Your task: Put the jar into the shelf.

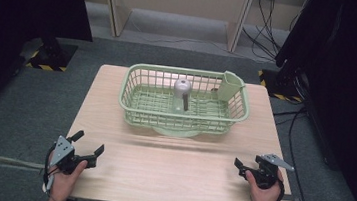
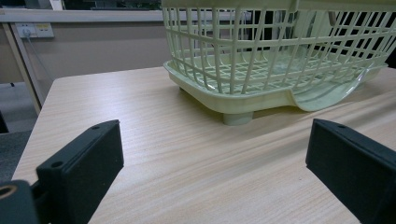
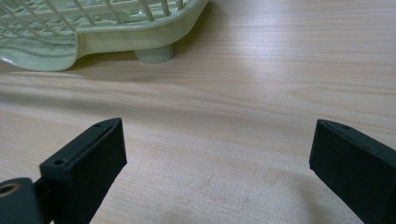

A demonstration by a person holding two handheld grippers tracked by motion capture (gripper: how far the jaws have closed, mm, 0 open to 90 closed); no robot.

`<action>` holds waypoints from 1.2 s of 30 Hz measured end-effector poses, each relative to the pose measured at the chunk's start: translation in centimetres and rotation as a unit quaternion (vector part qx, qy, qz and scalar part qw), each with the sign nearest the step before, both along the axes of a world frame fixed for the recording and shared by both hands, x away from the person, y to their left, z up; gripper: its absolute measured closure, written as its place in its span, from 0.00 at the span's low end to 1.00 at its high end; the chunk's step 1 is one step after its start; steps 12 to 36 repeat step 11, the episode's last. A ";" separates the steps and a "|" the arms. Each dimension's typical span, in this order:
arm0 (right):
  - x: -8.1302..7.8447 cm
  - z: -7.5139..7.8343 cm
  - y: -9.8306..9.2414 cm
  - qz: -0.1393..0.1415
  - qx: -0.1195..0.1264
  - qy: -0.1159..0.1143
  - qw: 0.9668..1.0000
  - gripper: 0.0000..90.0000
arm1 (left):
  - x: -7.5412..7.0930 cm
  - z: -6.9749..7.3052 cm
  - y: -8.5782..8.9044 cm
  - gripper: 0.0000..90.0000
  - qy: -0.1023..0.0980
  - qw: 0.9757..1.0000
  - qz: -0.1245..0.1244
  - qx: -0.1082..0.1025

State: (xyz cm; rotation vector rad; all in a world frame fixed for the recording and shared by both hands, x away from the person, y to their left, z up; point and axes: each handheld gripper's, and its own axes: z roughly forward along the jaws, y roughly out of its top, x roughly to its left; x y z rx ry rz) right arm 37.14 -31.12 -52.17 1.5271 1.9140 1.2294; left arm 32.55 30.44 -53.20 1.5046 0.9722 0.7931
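Grippers rest at the near edge of the wooden table (image 1: 125, 160), one at each corner; the left gripper (image 1: 89, 147) has its jaws spread wide and holds nothing, and the right gripper (image 1: 241, 166) looks the same, its jaws set well apart over bare wood in the right gripper view; neither touches anything yet.

The thing nearest to hand is the pale green dish basket (image 1: 138, 107), standing at the middle of the table toward the far side, well apart from both grippers; it sits on a matching drip tray (image 2: 243, 99) with short feet.

Inside the basket a silvery metal ladle (image 1: 182, 92) lies near the middle, its rounded bowl toward the far side and its handle pointing near; a green cutlery cup (image 1: 230, 86) hangs in the far right corner, and what it contains cannot be made out.

The step in hand seems to be the reach toward the basket; to do it well, lift a gripper over the near rim rather than push through the lattice, keep the jaws apart until they straddle the ladle's handle, and steady the basket with the other gripper so it does not slide on the smooth wood.
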 end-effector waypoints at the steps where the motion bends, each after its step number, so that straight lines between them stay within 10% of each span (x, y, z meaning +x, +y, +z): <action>1: 0.0 0.0 0.0 0.000 0.000 0.000 1.000 0.05 | 0.0 0.0 0.0 0.04 0.000 1.000 0.000 0.000; 36: 0.0 0.0 -0.1 0.003 0.004 -0.006 1.000 0.05 | 0.0 0.0 0.0 0.04 0.001 1.000 0.001 0.000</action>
